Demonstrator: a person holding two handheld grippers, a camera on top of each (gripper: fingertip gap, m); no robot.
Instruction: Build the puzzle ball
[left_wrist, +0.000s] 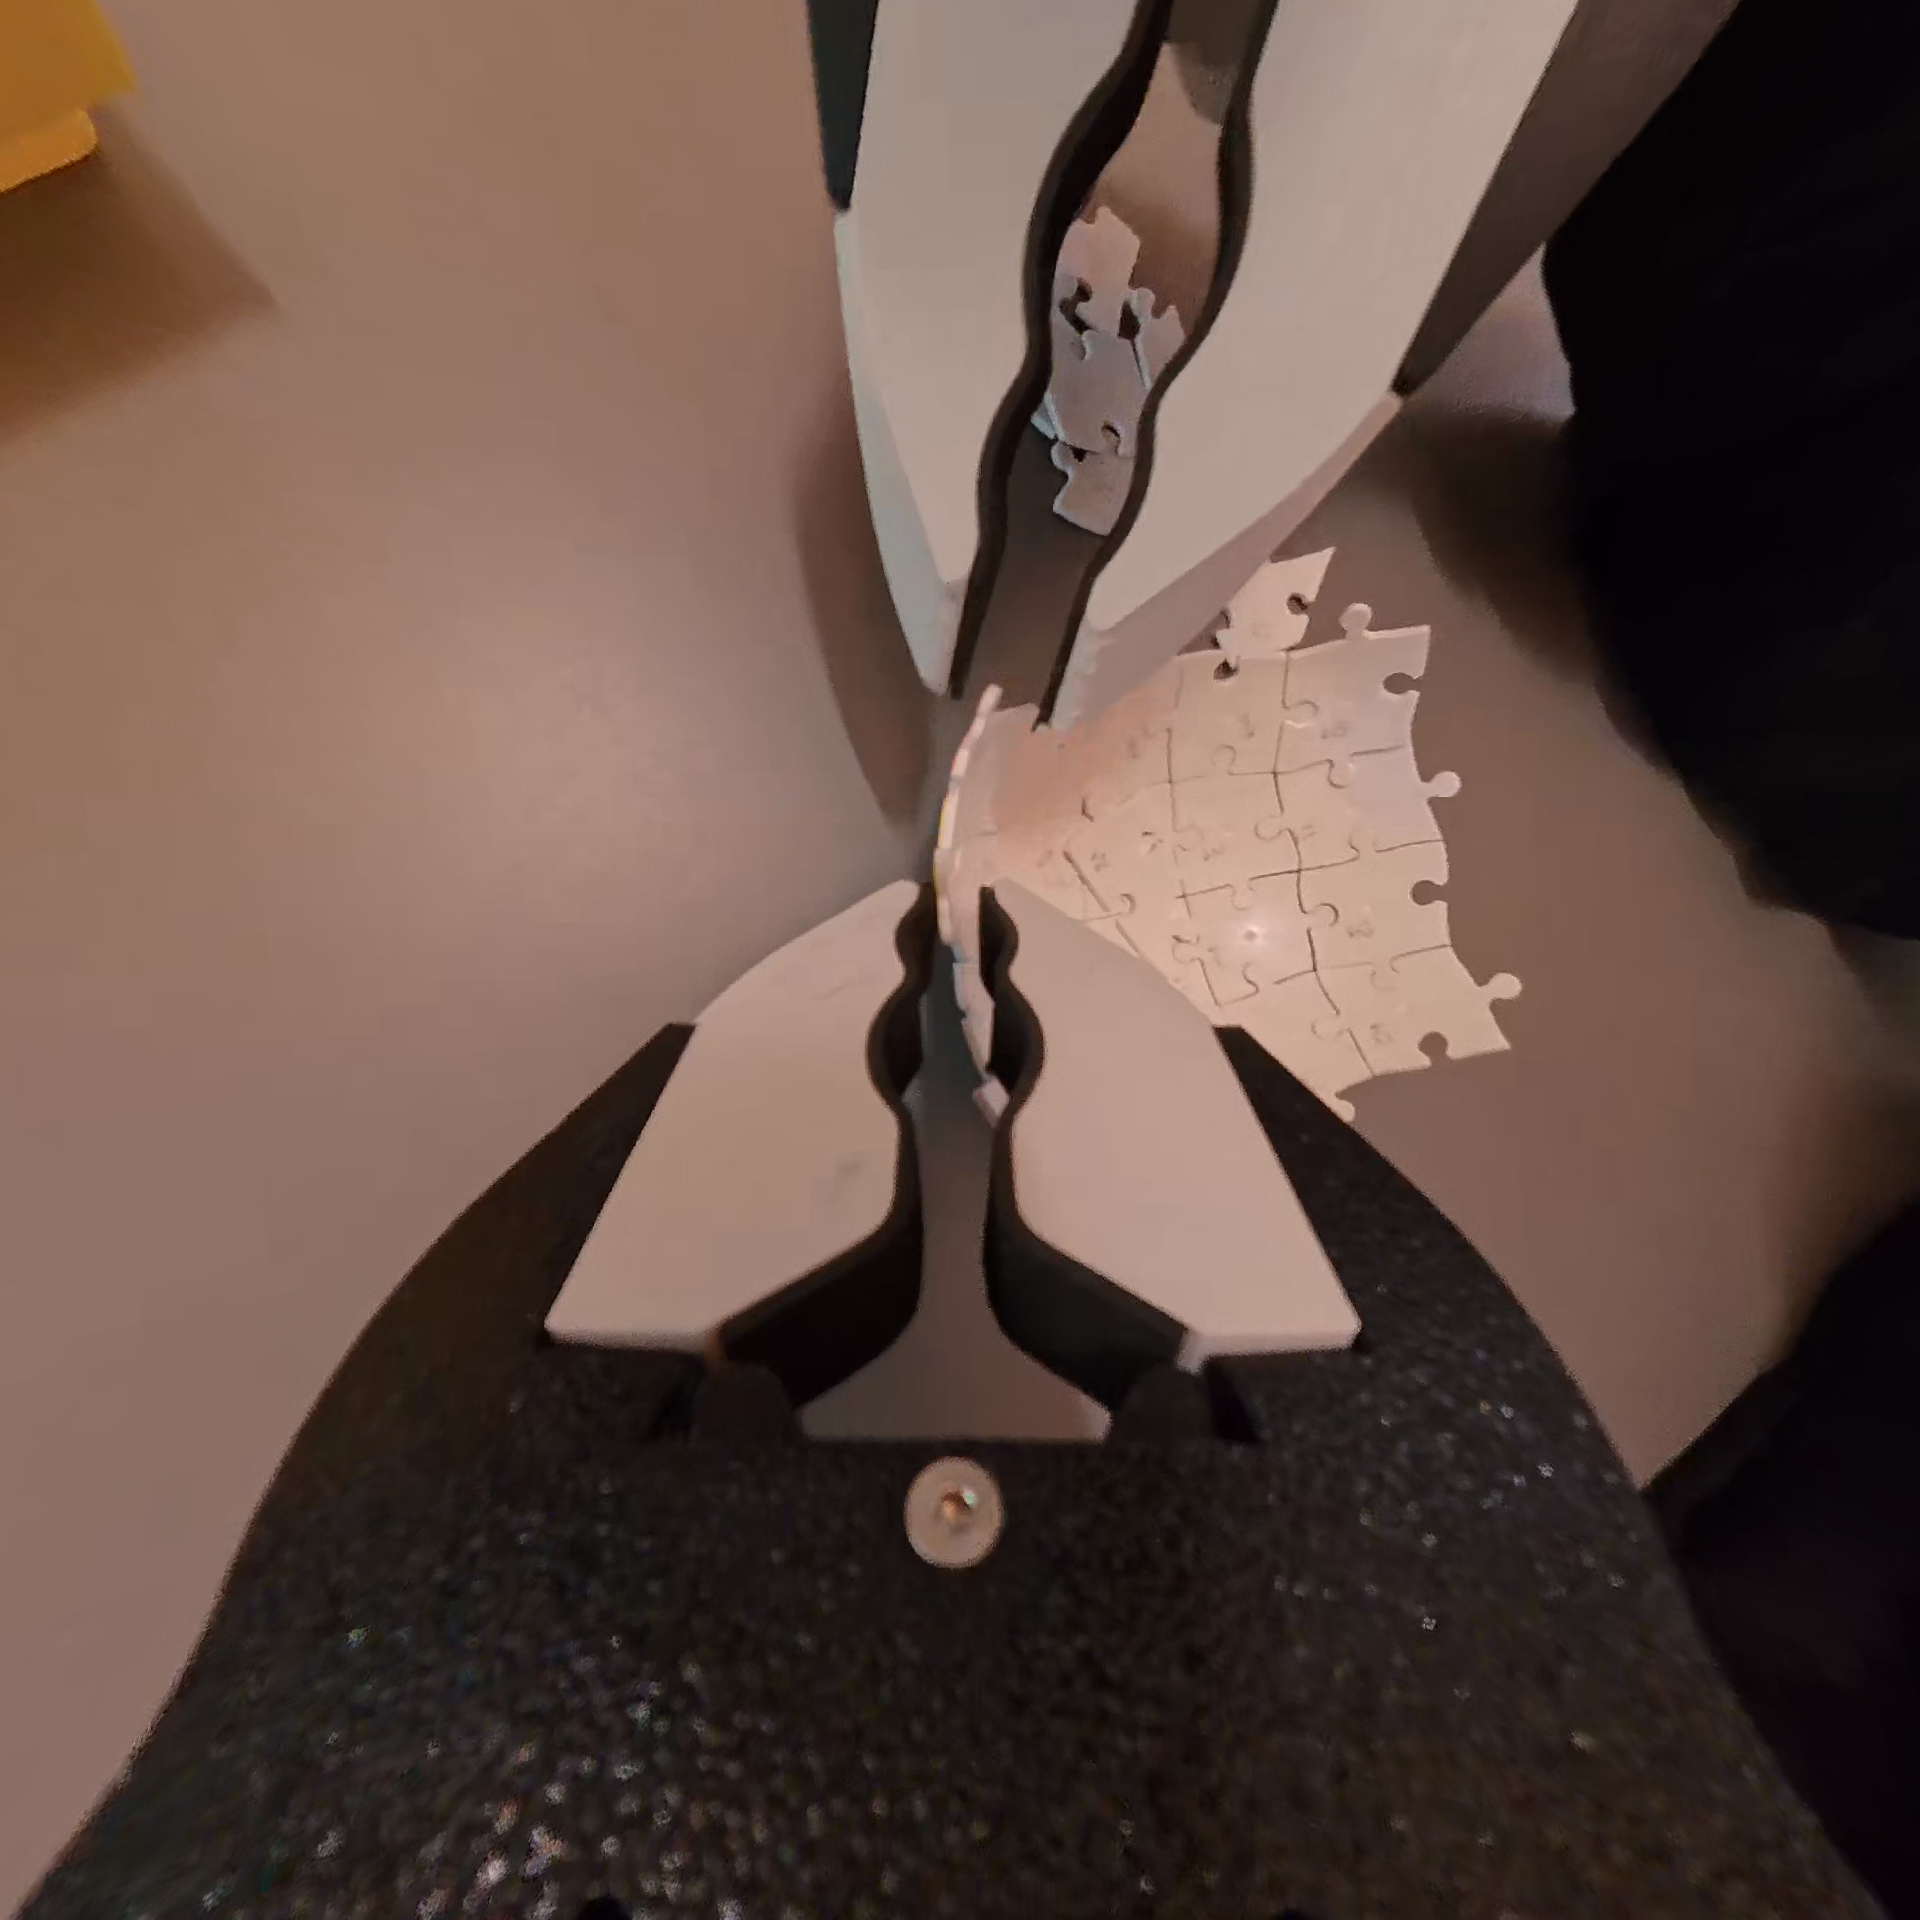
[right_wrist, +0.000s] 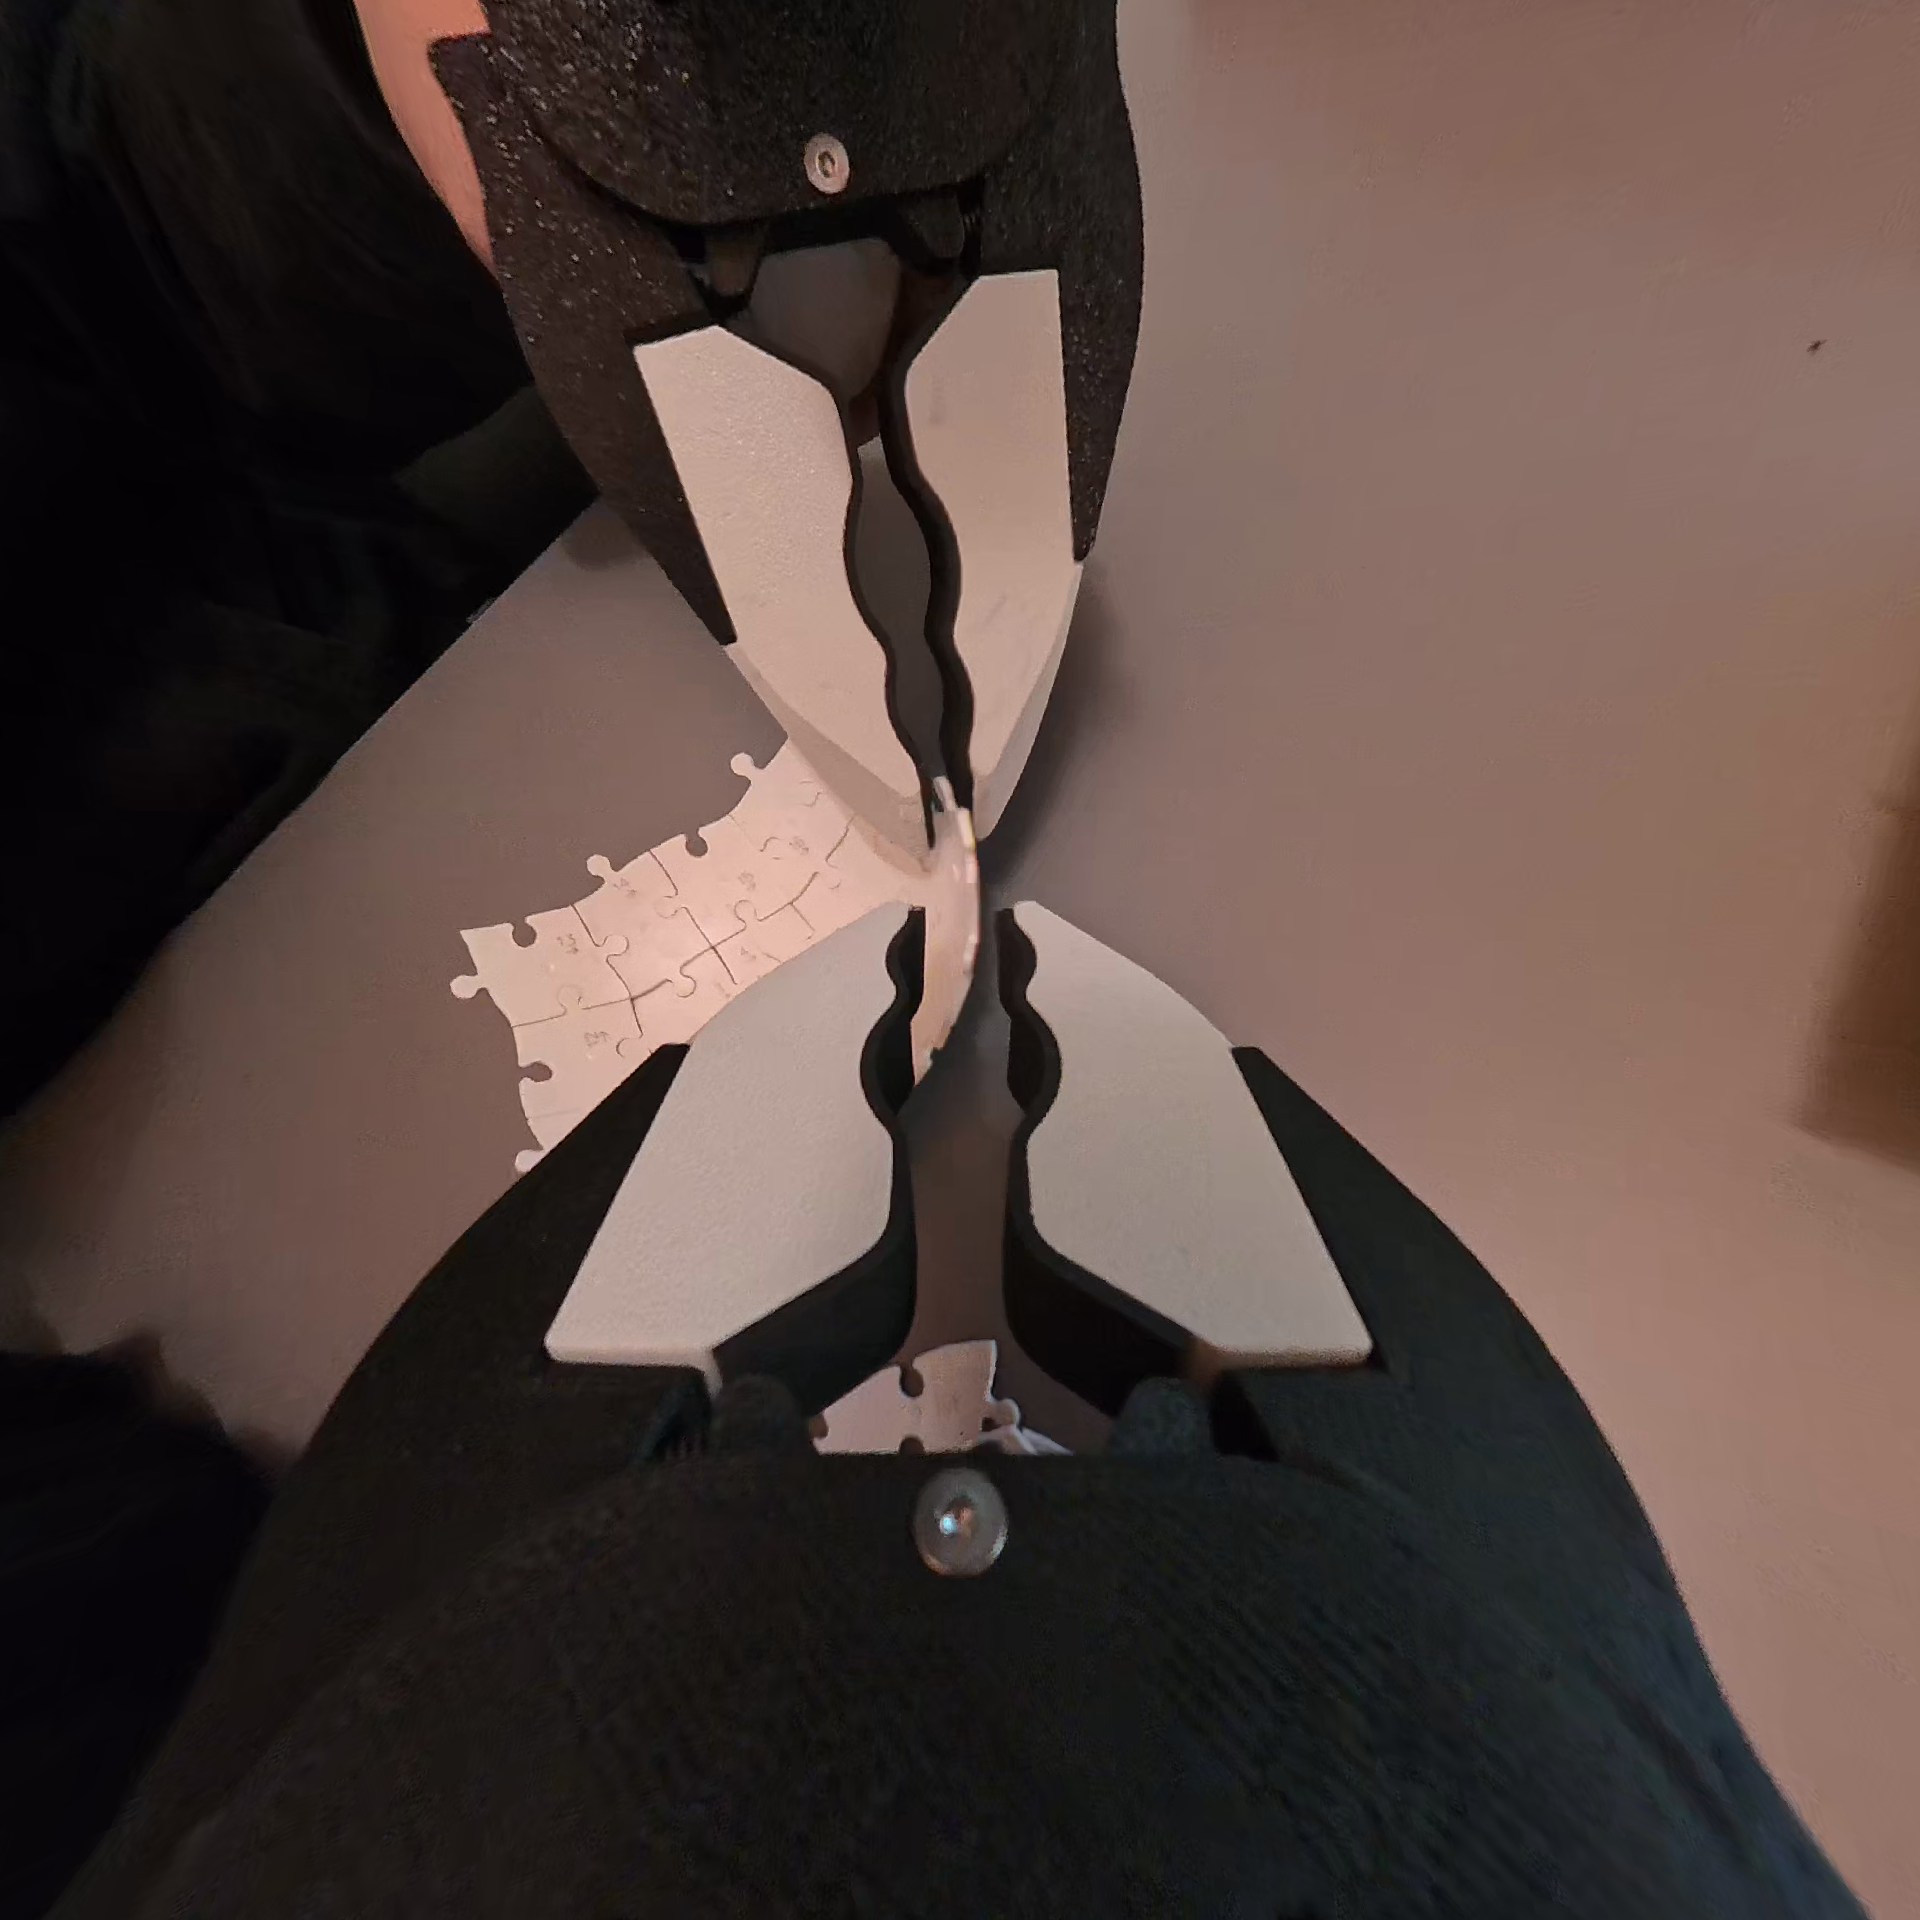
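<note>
A curved section of joined white puzzle pieces (left_wrist: 1299, 862) is held on edge above the grey table; it also shows in the right wrist view (right_wrist: 665, 935). My left gripper (left_wrist: 951, 914) is shut on the section's thin edge, and the right wrist view shows it coming in from the top (right_wrist: 943, 805). My right gripper (right_wrist: 961, 920) faces it tip to tip, slightly open, with the same edge standing in the gap between its fingers. It enters the left wrist view from the top (left_wrist: 1003, 691). Loose joined pieces (left_wrist: 1101, 353) lie on the table beyond it, also seen under it (right_wrist: 935, 1403).
The grey table (left_wrist: 468, 727) spreads to the left. A yellow object (left_wrist: 42, 94) on brown cardboard (left_wrist: 104, 270) sits at the far left corner. A brown box (right_wrist: 1870, 935) stands at the right. A person's dark clothing (right_wrist: 208, 416) is close along the table edge. My left and right fingertips are right by each other. Left tips and right tips are each some 15 centimetres from the yellow object (left_wrist: 42, 94).
</note>
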